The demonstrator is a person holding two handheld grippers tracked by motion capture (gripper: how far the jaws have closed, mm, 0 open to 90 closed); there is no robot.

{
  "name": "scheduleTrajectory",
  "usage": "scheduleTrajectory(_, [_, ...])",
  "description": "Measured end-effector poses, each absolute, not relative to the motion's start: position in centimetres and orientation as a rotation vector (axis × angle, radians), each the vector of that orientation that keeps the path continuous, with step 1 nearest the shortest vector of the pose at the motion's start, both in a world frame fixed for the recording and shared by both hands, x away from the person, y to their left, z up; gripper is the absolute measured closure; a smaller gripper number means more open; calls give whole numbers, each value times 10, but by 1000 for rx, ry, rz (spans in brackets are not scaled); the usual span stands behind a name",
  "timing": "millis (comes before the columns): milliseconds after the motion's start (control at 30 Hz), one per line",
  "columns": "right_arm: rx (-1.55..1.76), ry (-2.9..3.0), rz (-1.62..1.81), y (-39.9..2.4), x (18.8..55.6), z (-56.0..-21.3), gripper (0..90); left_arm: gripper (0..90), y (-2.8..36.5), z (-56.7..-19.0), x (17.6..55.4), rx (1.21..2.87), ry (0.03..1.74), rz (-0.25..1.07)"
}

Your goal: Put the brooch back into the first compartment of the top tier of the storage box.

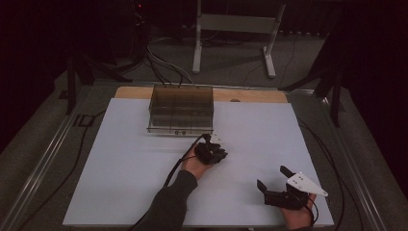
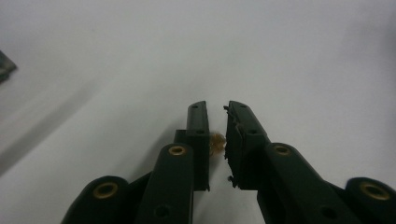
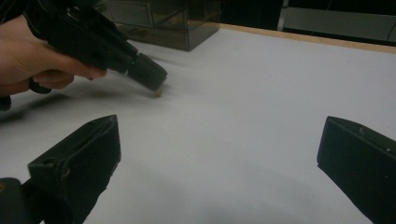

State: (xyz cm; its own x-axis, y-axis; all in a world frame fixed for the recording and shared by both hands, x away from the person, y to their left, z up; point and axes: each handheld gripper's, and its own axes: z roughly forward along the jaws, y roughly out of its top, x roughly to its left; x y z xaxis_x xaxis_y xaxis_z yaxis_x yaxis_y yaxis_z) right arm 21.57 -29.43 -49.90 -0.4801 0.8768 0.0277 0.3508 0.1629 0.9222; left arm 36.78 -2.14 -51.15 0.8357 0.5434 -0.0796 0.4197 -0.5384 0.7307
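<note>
Pinching a small tan piece [image 2: 217,143] between my left gripper [image 2: 215,122], jaws nearly closed on it, just in front of the smoky clear organizer box [image 1: 181,109]. My right gripper [image 1: 272,177] gapes wide, empty, well apart from the box. No readable writing anywhere.

A white table top [image 1: 125,159] fills the middle of the high view, with a wooden edge [image 1: 250,95] along its far side. Above the frame's centre, a smoky transparent drawer box [image 1: 181,109] stands on the white surface. At the top, a white metal stand [image 1: 234,36] rests on the grey floor [image 1: 38,144].
</note>
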Motion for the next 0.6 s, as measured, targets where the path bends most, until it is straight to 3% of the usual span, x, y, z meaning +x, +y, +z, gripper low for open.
scheduleTrajectory(300, [1158,1918,1298,-294,216,-499,1,889,-16,-508,372,2205,722,208])
scheduleTrajectory(600, [1159,1921,1297,-294,217,-500,1,785,-17,-513,383,2156,778,185])
